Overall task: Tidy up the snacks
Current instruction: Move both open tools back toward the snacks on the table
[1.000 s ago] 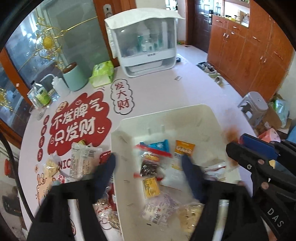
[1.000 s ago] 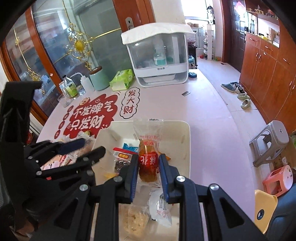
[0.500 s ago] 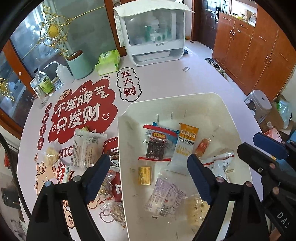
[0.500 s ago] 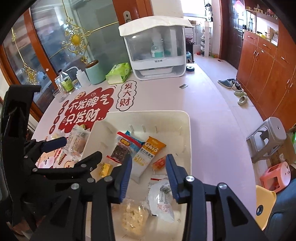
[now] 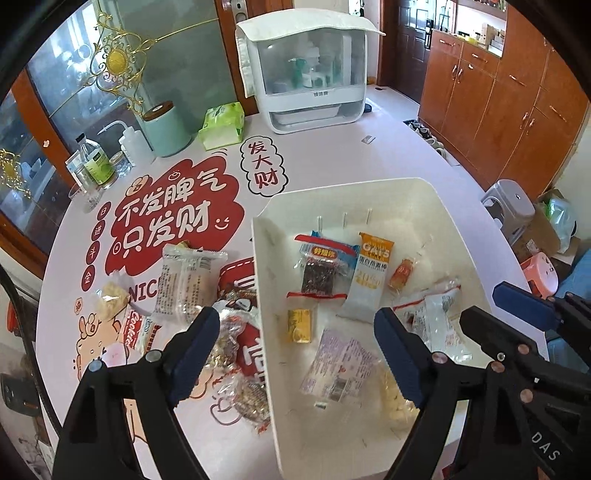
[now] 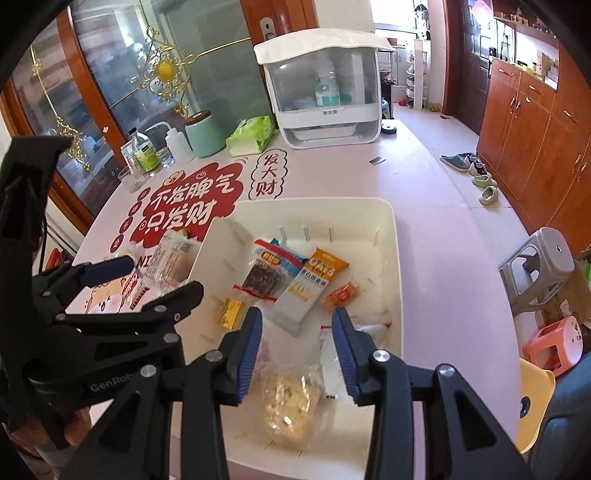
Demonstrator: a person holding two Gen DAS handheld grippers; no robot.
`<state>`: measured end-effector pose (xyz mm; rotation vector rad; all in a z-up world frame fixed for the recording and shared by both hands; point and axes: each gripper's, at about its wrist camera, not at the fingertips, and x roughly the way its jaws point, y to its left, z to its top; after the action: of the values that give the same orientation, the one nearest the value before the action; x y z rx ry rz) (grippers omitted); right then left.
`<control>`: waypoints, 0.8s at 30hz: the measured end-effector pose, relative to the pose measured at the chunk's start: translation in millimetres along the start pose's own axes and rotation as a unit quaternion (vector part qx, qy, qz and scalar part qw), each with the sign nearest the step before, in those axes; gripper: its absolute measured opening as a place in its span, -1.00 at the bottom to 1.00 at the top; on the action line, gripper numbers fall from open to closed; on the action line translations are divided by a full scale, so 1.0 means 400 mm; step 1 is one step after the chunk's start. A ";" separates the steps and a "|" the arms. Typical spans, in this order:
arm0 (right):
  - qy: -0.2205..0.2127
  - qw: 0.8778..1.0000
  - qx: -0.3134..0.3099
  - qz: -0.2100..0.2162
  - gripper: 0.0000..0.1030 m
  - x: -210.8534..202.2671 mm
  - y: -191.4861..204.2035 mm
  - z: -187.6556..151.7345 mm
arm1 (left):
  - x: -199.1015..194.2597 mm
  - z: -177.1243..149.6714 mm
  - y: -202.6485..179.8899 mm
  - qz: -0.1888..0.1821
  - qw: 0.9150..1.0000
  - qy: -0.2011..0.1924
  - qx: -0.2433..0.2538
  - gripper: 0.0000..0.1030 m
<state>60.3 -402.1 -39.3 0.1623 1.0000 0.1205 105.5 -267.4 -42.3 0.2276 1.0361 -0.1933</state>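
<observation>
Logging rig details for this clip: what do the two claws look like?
Both are black angular plastic frames with silver rivets. The left claw and right claw each have two fingers lined with blue pads. White lettering marks the bodies: "DAS" on the right, "GenRob" on the left.

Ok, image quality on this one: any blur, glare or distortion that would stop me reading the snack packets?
Left wrist view: sharp, bright daylight, and the OATS bar in the white bin is readable; strong fisheye bends the cabinets, with dark corners. Right wrist view: mostly sharp, but the puffed snack bag nearest the lens is soft, and the doorway window is blown out.
</observation>
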 end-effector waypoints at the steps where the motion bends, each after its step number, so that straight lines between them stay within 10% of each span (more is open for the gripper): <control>1: 0.001 1.000 -0.001 0.001 -0.22 -0.003 0.007 -0.004 | -0.005 -0.004 0.006 0.000 1.000 -0.001 0.001 0.65; 15: -0.010 1.000 0.011 -0.014 -0.14 -0.035 0.179 -0.012 | -0.065 -0.047 0.183 -0.020 0.999 -0.020 0.025 0.65; 24: -0.012 0.999 0.017 -0.024 -0.11 -0.009 0.361 0.039 | -0.074 -0.032 0.454 -0.005 0.998 -0.034 0.045 0.67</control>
<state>67.8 -262.1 -0.5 0.1712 0.9827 0.0573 128.3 -87.9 -5.8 0.2954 0.9628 -0.2545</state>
